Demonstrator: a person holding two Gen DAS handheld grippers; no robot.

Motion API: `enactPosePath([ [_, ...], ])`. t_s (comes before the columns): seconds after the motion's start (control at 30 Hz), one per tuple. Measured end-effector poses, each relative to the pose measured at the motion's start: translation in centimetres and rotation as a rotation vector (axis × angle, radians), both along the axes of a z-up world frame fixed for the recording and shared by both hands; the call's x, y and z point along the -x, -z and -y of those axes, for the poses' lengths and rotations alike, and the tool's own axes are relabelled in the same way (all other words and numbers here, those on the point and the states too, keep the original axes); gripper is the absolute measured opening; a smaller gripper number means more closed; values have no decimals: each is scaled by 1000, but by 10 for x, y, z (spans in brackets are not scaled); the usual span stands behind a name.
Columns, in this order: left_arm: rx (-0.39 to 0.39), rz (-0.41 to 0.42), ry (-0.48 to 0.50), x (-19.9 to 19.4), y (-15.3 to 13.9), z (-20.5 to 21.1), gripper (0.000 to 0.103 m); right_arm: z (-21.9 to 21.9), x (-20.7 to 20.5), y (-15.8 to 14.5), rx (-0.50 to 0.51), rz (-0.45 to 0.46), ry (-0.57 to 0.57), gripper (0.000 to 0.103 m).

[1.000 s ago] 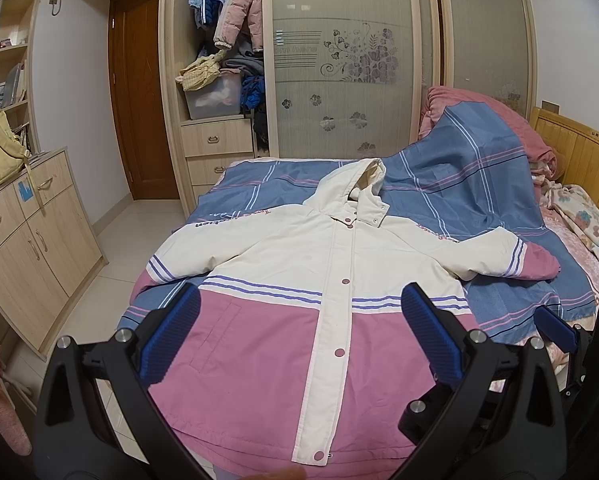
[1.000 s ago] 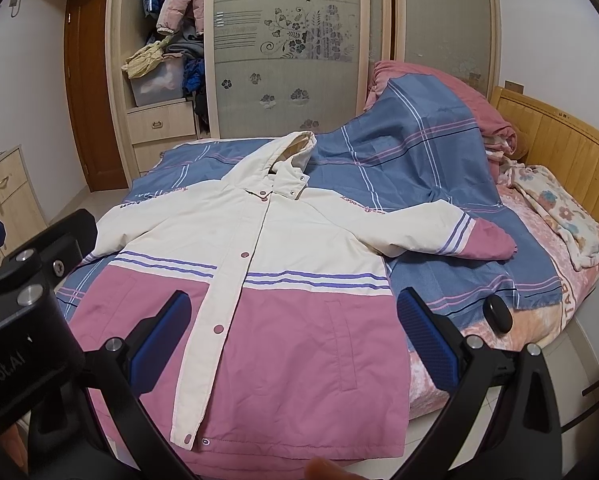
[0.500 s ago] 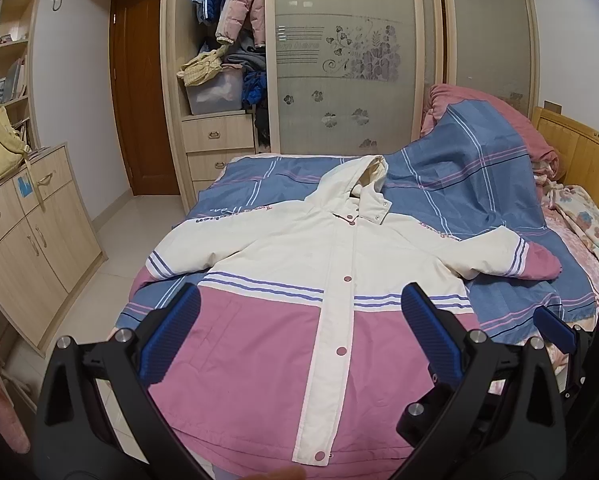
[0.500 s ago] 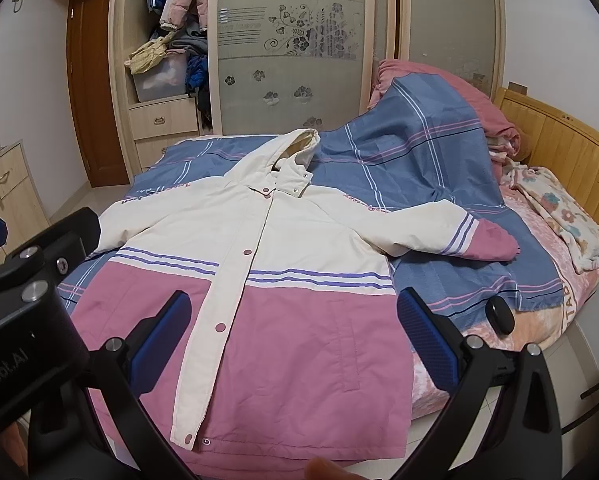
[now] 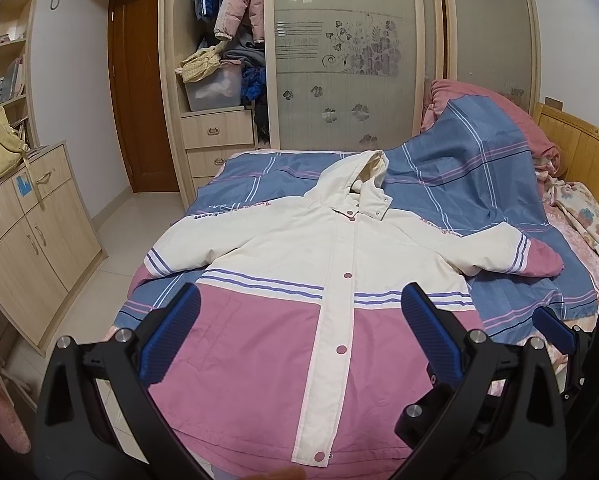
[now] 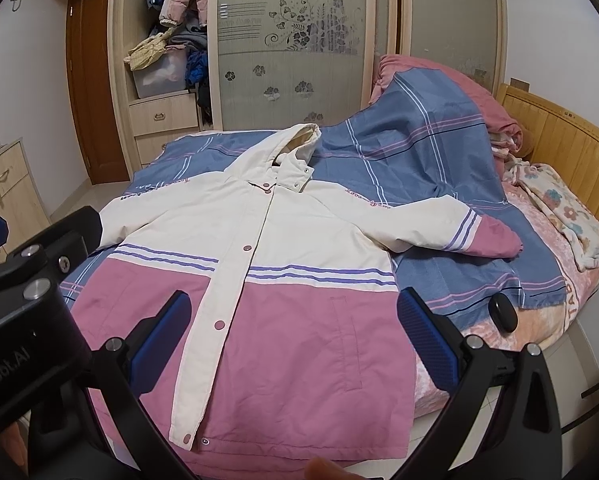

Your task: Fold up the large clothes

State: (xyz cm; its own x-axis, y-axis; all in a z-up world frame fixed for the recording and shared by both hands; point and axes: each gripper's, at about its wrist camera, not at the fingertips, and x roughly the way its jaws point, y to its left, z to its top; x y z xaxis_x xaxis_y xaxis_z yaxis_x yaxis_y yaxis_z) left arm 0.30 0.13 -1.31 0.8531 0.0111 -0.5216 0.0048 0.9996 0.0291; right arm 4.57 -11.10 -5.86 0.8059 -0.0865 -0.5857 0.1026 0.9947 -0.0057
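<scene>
A large hooded jacket (image 5: 299,264), cream on top and pink below with purple stripes, lies flat and snapped shut on the bed, hood away from me; it also shows in the right wrist view (image 6: 283,264). Its right sleeve (image 6: 459,228) stretches out over the blue bedding. Its left sleeve (image 5: 179,248) angles toward the bed's left edge. My left gripper (image 5: 299,332) is open and empty, held above the pink hem. My right gripper (image 6: 295,332) is open and empty, above the hem's right half. The left gripper's body (image 6: 23,280) shows at the left of the right wrist view.
A blue plaid duvet (image 5: 467,184) is heaped at the back right of the bed. A wooden headboard (image 6: 559,136) bounds the right side. A wardrobe (image 5: 339,60) stands behind the bed, a low cabinet (image 5: 23,232) at the left. A small black object (image 6: 503,312) lies near the bed's right edge.
Both grippers have tilted or dropped slightly, so the jacket sits a little lower in both views. The jacket itself has not moved.
</scene>
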Motion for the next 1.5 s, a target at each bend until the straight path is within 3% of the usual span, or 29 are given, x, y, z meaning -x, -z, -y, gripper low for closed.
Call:
enactPosePath([
  [0.47, -15, -64, -12, -25, 18, 11, 101, 21, -16, 21, -19, -43, 9, 102],
  [0.73, -68, -156, -12, -68, 48, 42, 101, 112, -48, 51, -141, -76, 111, 102],
  [0.87, -93, -183, 15, -89, 58, 64, 101, 180, -67, 69, -280, -32, 170, 102],
  [1.0, -116, -196, 63, -110, 69, 87, 101, 253, -103, 104, -466, -171, 165, 102],
  [1.03, -113, -207, 74, -115, 72, 91, 101, 269, -105, 110, -523, -164, 177, 102],
  [1.17, -61, -266, 137, -136, 91, 101, 101, 350, -108, 131, -776, -69, 285, 102],
  [1.33, 24, -323, 161, -155, 109, 101, 84, 437, -120, 156, -1042, 43, 433, 102],
  [1.5, 134, -402, 170, -175, 126, 94, 85, 492, -160, 193, -1210, -4, 494, 100],
])
